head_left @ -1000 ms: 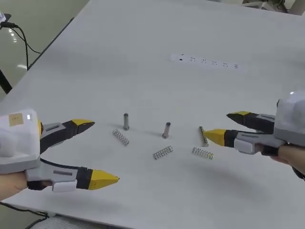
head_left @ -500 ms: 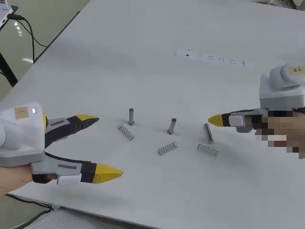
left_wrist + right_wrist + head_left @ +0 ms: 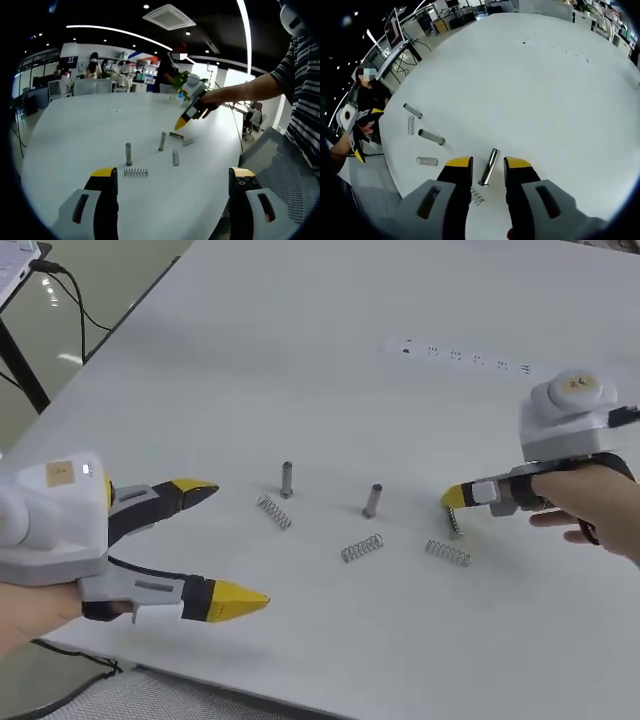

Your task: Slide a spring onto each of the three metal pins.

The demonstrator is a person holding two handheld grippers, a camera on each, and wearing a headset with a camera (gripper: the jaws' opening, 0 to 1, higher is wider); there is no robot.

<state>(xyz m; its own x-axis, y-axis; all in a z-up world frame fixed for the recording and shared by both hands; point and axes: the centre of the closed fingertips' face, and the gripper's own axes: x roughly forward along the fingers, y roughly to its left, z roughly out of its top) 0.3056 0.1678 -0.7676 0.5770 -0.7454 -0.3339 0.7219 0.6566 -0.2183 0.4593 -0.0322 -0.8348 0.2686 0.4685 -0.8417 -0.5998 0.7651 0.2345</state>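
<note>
The right gripper (image 3: 488,161) straddles the lying pin (image 3: 489,172), jaws slightly apart, ready to grab it. The left gripper (image 3: 228,542) hovers wide open.

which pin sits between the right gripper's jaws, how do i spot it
On the white table, three metal pins form a row in front of the person. Take the one at the end by the right gripper: this pin lies on its side between the open jaws, while the middle pin and the far-left pin stand upright.
</note>
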